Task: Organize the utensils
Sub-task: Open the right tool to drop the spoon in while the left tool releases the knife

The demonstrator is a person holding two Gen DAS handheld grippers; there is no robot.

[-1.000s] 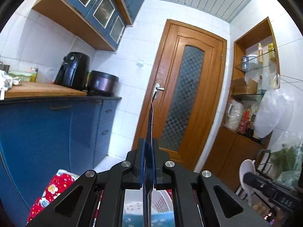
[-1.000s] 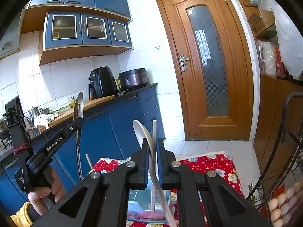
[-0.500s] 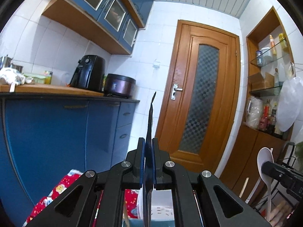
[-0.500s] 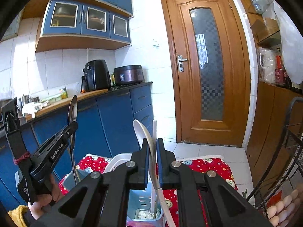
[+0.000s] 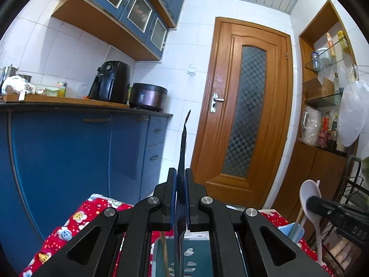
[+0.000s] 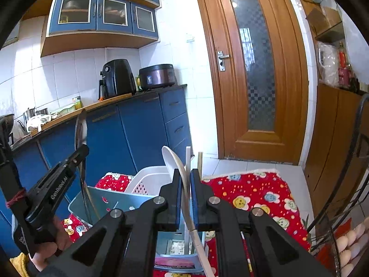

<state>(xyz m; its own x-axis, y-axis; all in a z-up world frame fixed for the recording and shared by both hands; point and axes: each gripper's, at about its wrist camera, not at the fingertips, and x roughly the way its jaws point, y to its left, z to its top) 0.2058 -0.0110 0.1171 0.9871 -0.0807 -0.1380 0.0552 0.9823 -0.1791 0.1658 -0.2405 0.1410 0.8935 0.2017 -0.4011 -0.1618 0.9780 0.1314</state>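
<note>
Both hands had sunk over the last second, so the holders below now filled more of each view, which suggested the utensils were about to be dropped in. The left gripper (image 5: 181, 198) was pinched on a metal spoon (image 6: 80, 129), its bowl upright. The right gripper (image 6: 185, 198) was clamped on a white spoon (image 6: 171, 161). Below, on a red flowered cloth (image 6: 258, 191), stood a pale blue holder (image 6: 108, 199) with a chopstick (image 5: 164, 249) in it, and behind it a white basket (image 6: 150, 180), contents unclear.
</note>
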